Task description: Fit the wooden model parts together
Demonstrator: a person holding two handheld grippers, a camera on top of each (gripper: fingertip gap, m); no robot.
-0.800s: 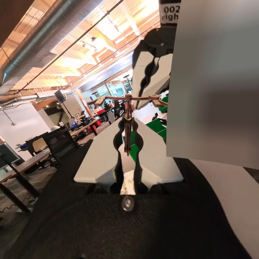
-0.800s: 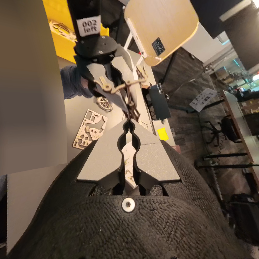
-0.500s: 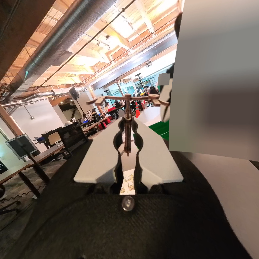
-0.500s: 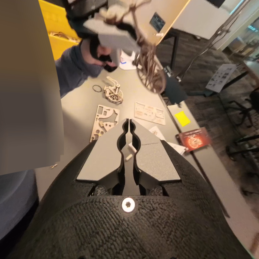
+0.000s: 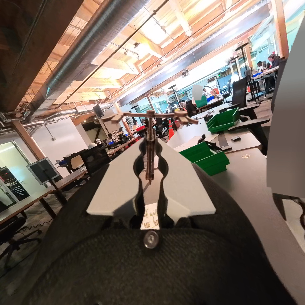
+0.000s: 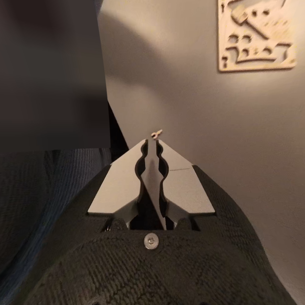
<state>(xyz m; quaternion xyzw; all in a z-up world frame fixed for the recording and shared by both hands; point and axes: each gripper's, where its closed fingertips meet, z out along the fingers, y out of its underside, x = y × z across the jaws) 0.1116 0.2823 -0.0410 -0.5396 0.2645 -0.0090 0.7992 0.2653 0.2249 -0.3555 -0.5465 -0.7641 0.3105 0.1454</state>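
My left gripper [image 5: 150,140] has its jaws pinching the wooden model assembly [image 5: 149,148] by its thin upright stem, held up in the air above the tabletop [image 5: 244,181]. Handlebar-like crosspiece [image 5: 149,115] sits level on top, past the jaw tips. Green bins [image 5: 204,158] sit on the tabletop beyond, to the right.

My right gripper [image 6: 151,141] points down at the grey tabletop [image 6: 198,107], jaws slightly spread, nothing between them. A small wooden piece [image 6: 156,133] lies on the tabletop just past the tips. A laser-cut wooden parts sheet [image 6: 254,36], blurred, lies well off to the upper right.
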